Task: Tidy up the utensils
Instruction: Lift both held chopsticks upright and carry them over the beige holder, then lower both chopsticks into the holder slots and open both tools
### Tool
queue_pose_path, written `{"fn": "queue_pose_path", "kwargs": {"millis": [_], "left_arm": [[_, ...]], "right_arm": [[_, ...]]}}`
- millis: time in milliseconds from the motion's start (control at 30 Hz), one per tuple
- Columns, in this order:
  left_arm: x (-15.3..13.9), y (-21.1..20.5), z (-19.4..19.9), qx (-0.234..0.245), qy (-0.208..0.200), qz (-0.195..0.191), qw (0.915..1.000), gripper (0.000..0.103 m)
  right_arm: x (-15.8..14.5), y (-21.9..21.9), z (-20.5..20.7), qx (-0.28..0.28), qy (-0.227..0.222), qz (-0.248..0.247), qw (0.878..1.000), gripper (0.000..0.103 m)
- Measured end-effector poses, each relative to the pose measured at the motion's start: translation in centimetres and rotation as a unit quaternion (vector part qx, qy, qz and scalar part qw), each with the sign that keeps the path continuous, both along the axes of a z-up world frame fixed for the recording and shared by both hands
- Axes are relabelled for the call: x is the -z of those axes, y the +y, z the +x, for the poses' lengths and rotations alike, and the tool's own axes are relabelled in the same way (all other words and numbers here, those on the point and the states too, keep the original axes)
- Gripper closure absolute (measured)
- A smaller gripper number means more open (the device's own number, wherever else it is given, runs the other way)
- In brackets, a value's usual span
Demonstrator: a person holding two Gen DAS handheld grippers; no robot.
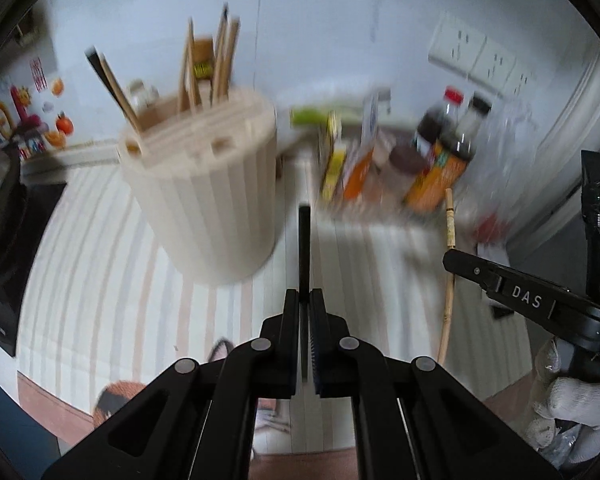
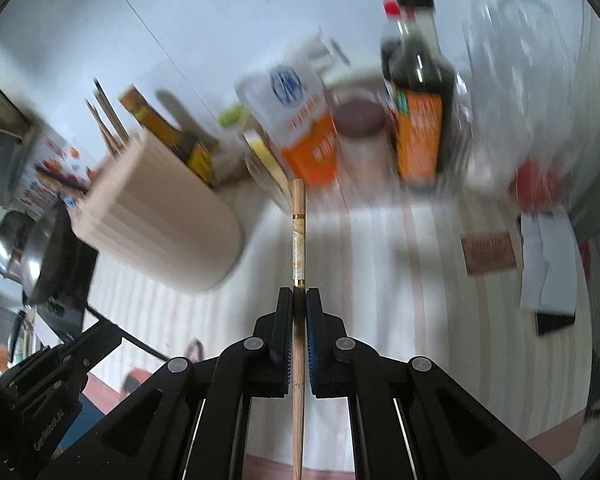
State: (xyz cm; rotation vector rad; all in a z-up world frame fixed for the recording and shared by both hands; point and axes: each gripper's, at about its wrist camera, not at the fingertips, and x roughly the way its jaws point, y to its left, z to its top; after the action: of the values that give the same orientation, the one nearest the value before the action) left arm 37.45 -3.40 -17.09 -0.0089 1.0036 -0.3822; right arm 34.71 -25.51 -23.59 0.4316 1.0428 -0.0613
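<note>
My left gripper [image 1: 305, 294] is shut on a black chopstick [image 1: 304, 240] that points forward above the striped counter. A cream ribbed utensil holder [image 1: 204, 196] stands ahead and to the left, with several wooden chopsticks [image 1: 224, 60] sticking out of its slots. My right gripper [image 2: 299, 292] is shut on a bamboo chopstick [image 2: 298, 236] with gold bands; the stick runs forward and back between the pads. In the left wrist view that bamboo chopstick [image 1: 449, 264] hangs from the right gripper [image 1: 454, 258] at the right. The utensil holder [image 2: 160, 220] lies left of the right gripper.
Sauce bottles [image 1: 448, 148], boxes and a jar [image 2: 358, 136] crowd the back of the counter by the wall. A metal pot [image 2: 16, 248] sits on a black stove at the far left. A gloved hand [image 1: 576, 404] holds the right gripper. Papers [image 2: 548, 256] lie at the right.
</note>
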Motion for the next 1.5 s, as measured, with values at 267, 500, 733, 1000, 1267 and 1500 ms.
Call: {"fn": "queue_pose_path", "kwargs": {"millis": [267, 500, 733, 1000, 1267, 1500], "left_arm": [[-7.2, 0.9, 2.1, -0.013, -0.073, -0.038, 0.9965, 0.101], [-14.2, 2.1, 3.6, -0.022, -0.135, -0.065, 0.9884, 0.101], [-19.3, 4.8, 5.8, -0.066, -0.184, -0.049, 0.9795, 0.101], [-19.5, 6.7, 8.3, -0.112, -0.182, -0.002, 0.9769, 0.101], [-16.5, 7.7, 11.0, -0.137, -0.137, 0.014, 0.9810, 0.101], [-14.5, 7.8, 12.8, -0.143, -0.103, 0.011, 0.9843, 0.101]], "right_arm": [[-6.6, -0.3, 3.8, -0.005, -0.077, -0.012, 0.997, 0.097], [-13.4, -0.3, 7.9, -0.011, -0.147, -0.019, 0.989, 0.097], [-18.4, 1.6, 12.8, -0.021, -0.212, -0.015, 0.977, 0.097], [-19.4, 6.7, 19.4, -0.054, -0.253, 0.007, 0.966, 0.097], [-16.4, 10.8, 23.2, -0.074, -0.266, 0.009, 0.961, 0.097], [-13.9, 12.1, 24.1, -0.073, -0.283, -0.008, 0.956, 0.097]]}}
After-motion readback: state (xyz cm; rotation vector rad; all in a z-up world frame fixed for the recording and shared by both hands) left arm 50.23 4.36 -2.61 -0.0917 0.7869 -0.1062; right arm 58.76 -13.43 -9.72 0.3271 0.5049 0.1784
